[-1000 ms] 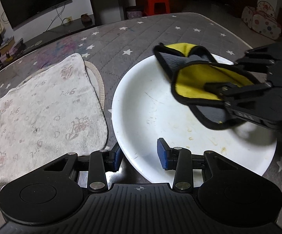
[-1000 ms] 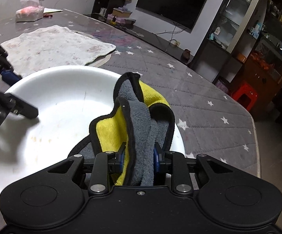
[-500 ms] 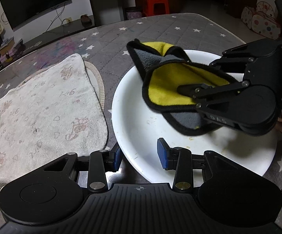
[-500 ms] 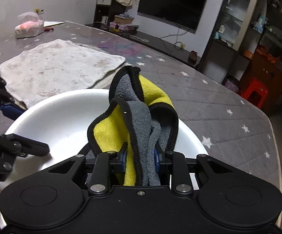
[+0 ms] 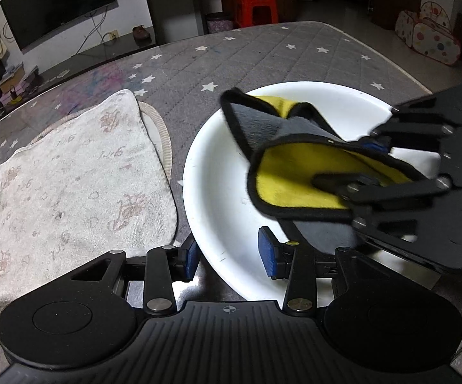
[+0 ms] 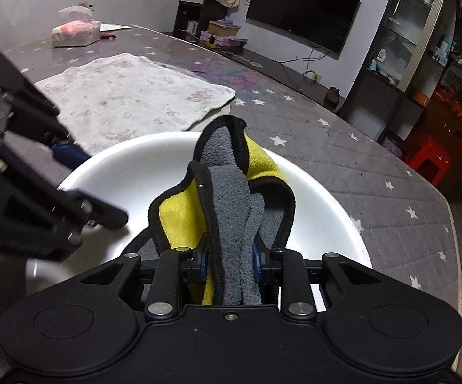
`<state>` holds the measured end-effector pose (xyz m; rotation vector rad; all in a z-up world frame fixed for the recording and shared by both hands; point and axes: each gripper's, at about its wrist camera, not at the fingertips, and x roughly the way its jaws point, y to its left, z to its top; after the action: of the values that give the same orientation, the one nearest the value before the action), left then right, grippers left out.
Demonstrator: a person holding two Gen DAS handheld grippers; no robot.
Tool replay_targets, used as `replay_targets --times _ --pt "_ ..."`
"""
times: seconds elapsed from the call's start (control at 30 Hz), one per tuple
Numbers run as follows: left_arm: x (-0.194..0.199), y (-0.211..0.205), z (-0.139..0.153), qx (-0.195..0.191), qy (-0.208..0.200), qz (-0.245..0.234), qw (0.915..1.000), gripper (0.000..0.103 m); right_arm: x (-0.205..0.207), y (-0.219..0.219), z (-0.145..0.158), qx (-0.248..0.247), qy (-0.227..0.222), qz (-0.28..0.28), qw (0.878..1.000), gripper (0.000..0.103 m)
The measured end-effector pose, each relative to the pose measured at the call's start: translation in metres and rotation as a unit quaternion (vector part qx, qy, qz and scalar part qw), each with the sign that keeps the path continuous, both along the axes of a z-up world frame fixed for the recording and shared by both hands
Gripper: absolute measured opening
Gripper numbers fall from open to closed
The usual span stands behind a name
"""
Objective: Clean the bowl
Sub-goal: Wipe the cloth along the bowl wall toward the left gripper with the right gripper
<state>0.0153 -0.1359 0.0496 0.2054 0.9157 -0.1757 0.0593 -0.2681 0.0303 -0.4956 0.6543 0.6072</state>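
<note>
A wide white bowl (image 5: 218, 185) sits on the grey star-patterned table; it also shows in the right wrist view (image 6: 141, 166). My right gripper (image 6: 229, 260) is shut on a folded yellow-and-grey cloth (image 6: 231, 192) and holds it inside the bowl. In the left wrist view that cloth (image 5: 295, 172) lies over the bowl's middle, with the right gripper (image 5: 359, 163) coming in from the right. My left gripper (image 5: 229, 256) is open, its two blue pads astride the bowl's near rim, one inside and one outside.
A white patterned towel (image 5: 71, 179) lies flat left of the bowl, over a round mat (image 5: 163, 137). A tissue pack (image 6: 75, 28) stands at the table's far end. The table edge (image 5: 400, 70) runs behind the bowl to the right.
The right gripper swept the cloth across the bowl, leftward then back toward the right and near side. The left gripper stayed at the rim.
</note>
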Motion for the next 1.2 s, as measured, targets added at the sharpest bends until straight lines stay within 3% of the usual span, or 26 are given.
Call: replay_targets --times 0.4,1.2 --pt "0.002 0.003 -0.001 0.005 -0.003 -0.003 1.0000 0.042 -0.017 -0.031 0.001 -0.007 0.010 -0.024 1.000 0.027" --pt "0.011 0.002 -0.001 0.025 -0.015 -0.003 0.9996 0.038 0.025 -0.022 -0.007 0.009 -0.007 -0.054 0.998 0.027"
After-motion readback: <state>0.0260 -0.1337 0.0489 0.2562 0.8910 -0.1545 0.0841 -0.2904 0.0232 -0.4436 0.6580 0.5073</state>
